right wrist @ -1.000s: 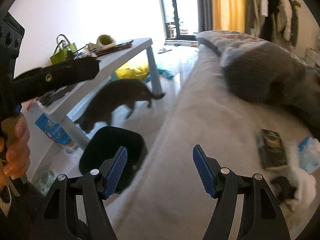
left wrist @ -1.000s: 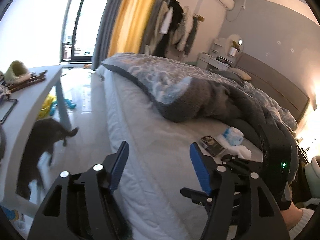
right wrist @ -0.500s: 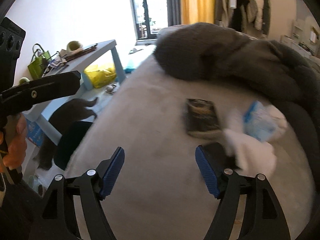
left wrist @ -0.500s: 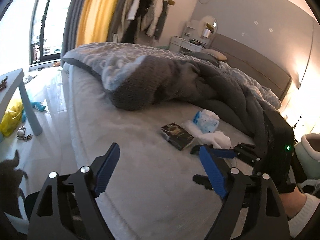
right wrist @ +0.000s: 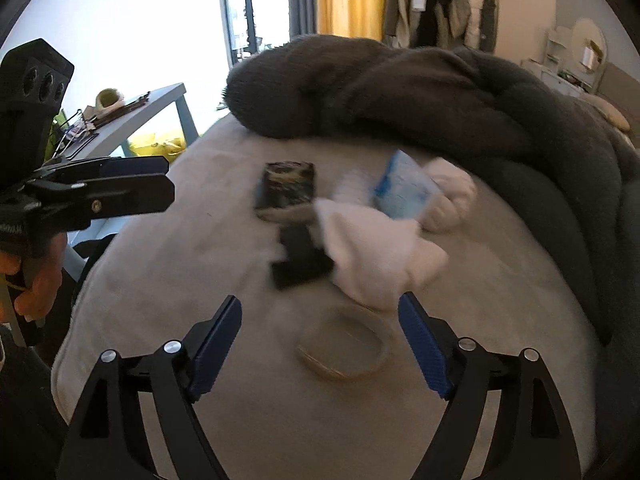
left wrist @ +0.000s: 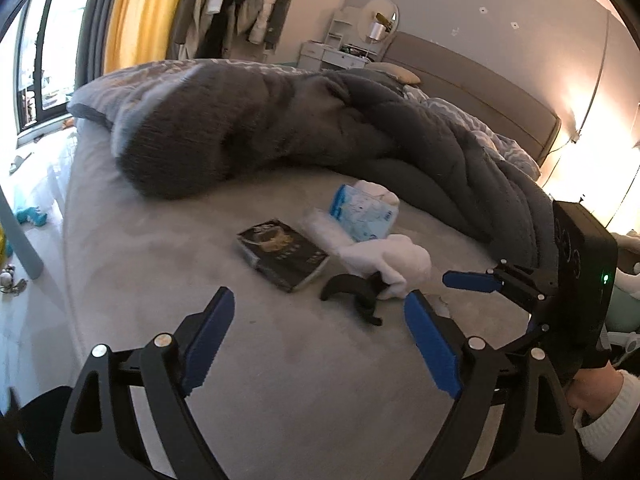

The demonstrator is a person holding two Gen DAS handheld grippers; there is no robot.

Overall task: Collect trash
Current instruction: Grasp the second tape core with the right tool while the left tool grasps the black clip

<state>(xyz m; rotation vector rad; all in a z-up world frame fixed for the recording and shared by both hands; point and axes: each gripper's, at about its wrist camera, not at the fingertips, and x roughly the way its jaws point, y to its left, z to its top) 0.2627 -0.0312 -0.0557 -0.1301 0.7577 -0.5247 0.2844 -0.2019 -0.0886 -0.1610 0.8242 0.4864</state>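
Trash lies on the grey bed sheet [left wrist: 168, 264]: a dark flat packet [left wrist: 282, 254] [right wrist: 287, 188], a blue-and-white tissue pack [left wrist: 362, 216] [right wrist: 404, 190], crumpled white tissue [left wrist: 390, 260] [right wrist: 376, 254], a black curved piece [left wrist: 352, 290] [right wrist: 300, 258] and a clear tape ring [right wrist: 344, 350]. My left gripper [left wrist: 320, 338] is open and empty, just short of the black piece. My right gripper [right wrist: 320, 344] is open and empty, its fingers either side of the tape ring and above it. The right gripper also shows at the right of the left wrist view [left wrist: 472, 282].
A rumpled dark grey duvet [left wrist: 300, 120] lies behind the trash. A pale blue table [right wrist: 132, 120] with clutter stands left of the bed, with a yellow bag [right wrist: 160, 146] under it. Headboard [left wrist: 480, 88] and dresser [left wrist: 340, 52] are at the back.
Both grippers have swung from the floor and table side toward the bed and closed in on the trash pile. The cat has left both views. Both grippers stay open.
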